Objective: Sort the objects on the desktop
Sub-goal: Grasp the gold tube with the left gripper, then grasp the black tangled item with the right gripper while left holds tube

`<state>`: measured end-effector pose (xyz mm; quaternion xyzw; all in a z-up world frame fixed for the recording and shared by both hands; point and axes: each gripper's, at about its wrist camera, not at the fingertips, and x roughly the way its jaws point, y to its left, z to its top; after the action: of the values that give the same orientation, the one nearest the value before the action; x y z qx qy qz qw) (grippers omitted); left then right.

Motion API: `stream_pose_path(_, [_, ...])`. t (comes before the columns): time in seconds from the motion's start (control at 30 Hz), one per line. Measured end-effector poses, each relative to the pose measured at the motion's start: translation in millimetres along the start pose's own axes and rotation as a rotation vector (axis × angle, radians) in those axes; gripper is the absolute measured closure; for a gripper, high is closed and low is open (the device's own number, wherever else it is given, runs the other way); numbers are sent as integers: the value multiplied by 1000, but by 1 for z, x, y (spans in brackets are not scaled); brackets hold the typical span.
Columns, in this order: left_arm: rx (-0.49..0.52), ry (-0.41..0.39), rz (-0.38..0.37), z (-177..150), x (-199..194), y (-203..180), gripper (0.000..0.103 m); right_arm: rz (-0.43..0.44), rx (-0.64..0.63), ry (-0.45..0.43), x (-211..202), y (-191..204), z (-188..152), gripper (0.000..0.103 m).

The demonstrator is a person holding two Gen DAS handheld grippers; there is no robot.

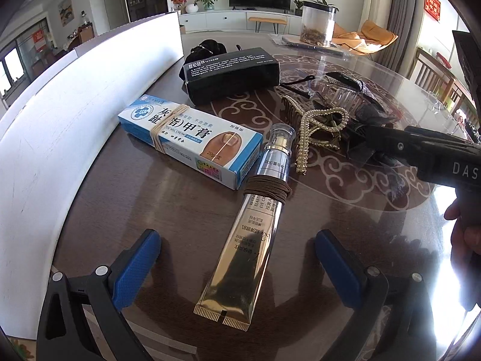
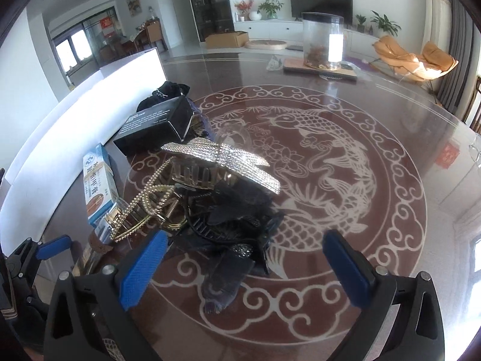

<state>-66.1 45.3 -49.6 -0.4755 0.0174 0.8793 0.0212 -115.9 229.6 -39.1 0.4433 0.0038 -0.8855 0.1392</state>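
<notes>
The left gripper (image 1: 237,258) has its ribbed blue pads wide apart around a glossy gold tube (image 1: 240,249) on the table (image 1: 120,210). The right gripper (image 2: 245,266), equally spread, hovers over a black gauzy hair clip (image 2: 228,228), beside a rhinestone clip (image 2: 228,162).

Bright daylight, glare on table (image 2: 390,120), fisheye edges dark.

Living room behind the table

Dark TV (image 2: 320,2) on a white cabinet (image 2: 270,28), potted plants (image 2: 270,7) beside it; cardboard box (image 2: 227,39) on the floor, orange chair (image 2: 415,57) by the curtains (image 2: 437,9), red wall hanging (image 1: 432,9).
</notes>
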Motion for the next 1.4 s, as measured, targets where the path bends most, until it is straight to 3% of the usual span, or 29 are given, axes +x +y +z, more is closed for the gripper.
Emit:
stream_pose_path(0.07, [1,-1,0,0,0,0,0,46,-36,42,11,5,-2,33])
stream_pose_path(0.13, [1,-1,0,0,-1,0,0,59,-85,61,6,12,-9,38])
stream_pose_path(0.23, [-4,-2,1,0,-1,1,0,237,-95,131,-9,15,-26,40])
stream_pose_path(0.3, [-10,-4,3,2,0,1,0,205,-146,125,-22,20,-32,38])
stream_pose_path(0.37, [-14,-4,3,2,1,2,0,139,-200,98,-27,23,-31,24])
stream_pose_path(0.4, [-13,-4,3,2,1,2,0,110,-221,89,-26,24,-28,11])
stream_pose_path(0.57, [-10,5,-2,1,0,4,0,86,-293,92,0,39,-17,9])
stream_pose_path(0.6, [-9,8,-2,1,0,4,0,83,-311,90,6,43,-17,10])
stream_pose_path(0.63, [-6,11,-4,1,0,4,0,80,-325,95,12,47,-17,24])
stream_pose_path(0.67, [-3,15,-6,1,0,4,0,82,-331,96,15,51,-17,26])
stream_pose_path(0.7, [0,23,-7,1,0,5,0,83,-323,87,14,51,-17,42])
stream_pose_path(0.77, [-18,41,-15,1,-2,11,0,66,-298,75,8,50,-20,62])
stream_pose_path(0.87, [-139,12,-129,-2,-12,35,0,53,-237,67,-6,38,-36,62])
stream_pose_path(0.97, [-192,9,-169,-1,-13,46,0,25,-221,51,-26,29,-60,62])
stream_pose_path(1.07, [-118,35,-150,4,-6,31,0,18,-196,46,-42,20,-79,62])
stream_pose_path(1.17, [20,55,-80,9,4,4,0,31,-160,45,-52,13,-89,62])
stream_pose_path(1.2, [81,52,-43,8,6,-6,5,35,-147,46,-54,10,-91,62])
stream_pose_path(1.23, [100,29,-65,8,3,-11,15,40,-136,46,-56,9,-93,62])
stream_pose_path(1.27, [112,25,-64,10,1,-14,34,43,-126,45,-58,8,-95,62])
stream_pose_path(1.3, [119,20,-71,11,-3,-15,66,44,-116,45,-60,7,-96,62])
stream_pose_path(1.33, [121,26,-64,12,-5,-15,76,47,-106,42,-62,6,-98,62])
stream_pose_path(1.4, [97,43,-86,8,-8,-10,77,55,-81,36,-68,2,-102,62])
